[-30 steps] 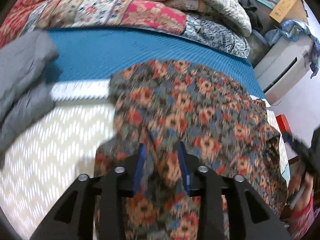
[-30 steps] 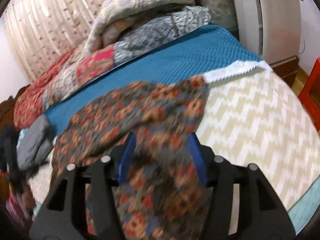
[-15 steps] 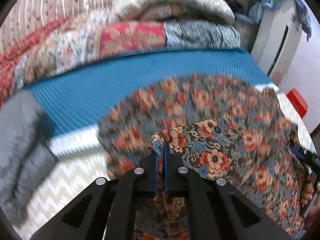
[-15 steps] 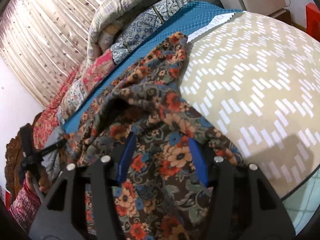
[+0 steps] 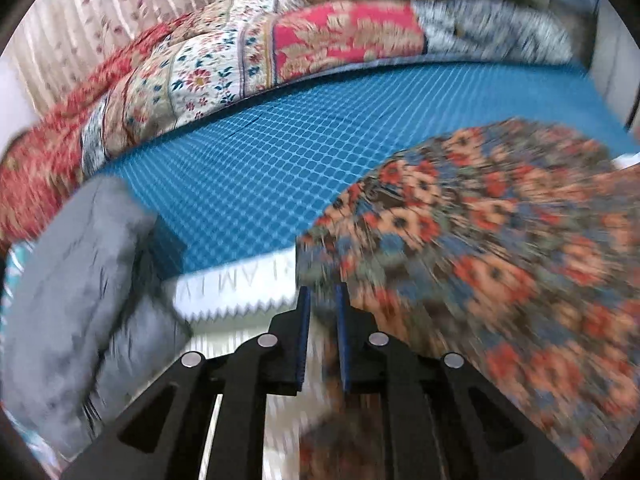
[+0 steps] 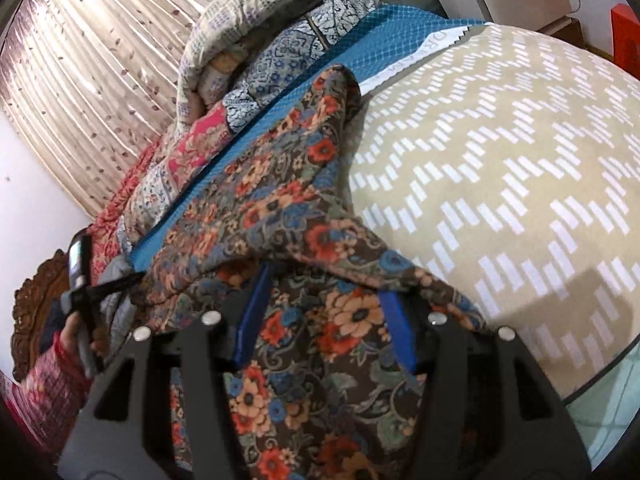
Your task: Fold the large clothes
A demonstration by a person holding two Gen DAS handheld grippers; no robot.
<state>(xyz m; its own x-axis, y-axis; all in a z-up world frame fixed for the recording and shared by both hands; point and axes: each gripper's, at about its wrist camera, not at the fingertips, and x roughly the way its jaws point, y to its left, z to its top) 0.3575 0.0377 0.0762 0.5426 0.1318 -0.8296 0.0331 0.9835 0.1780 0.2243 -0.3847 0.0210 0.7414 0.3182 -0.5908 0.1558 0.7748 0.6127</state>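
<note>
A dark floral garment (image 5: 480, 248) lies across the bed, blurred in the left wrist view and sharp in the right wrist view (image 6: 288, 208). My left gripper (image 5: 320, 300) is at the garment's left edge, jaws a narrow gap apart with floral cloth showing between them. My right gripper (image 6: 324, 280) is open wide, with a fold of the garment draped over its fingertips and cloth lying between the blue pads (image 6: 396, 332). The left gripper also shows at the far left of the right wrist view (image 6: 80, 272), held by a hand.
The bed has a beige zigzag blanket (image 6: 500, 168) and a teal checked sheet (image 5: 300, 152). A grey garment (image 5: 72, 300) lies at left. Folded quilts (image 5: 240, 52) are piled along the back by a curtain (image 6: 88, 72). A red object (image 6: 626, 36) stands beyond the bed.
My left gripper has swung left and lower, and its jaws have parted slightly from fully shut. The right gripper stays open and has moved a little forward under the garment's fold.
</note>
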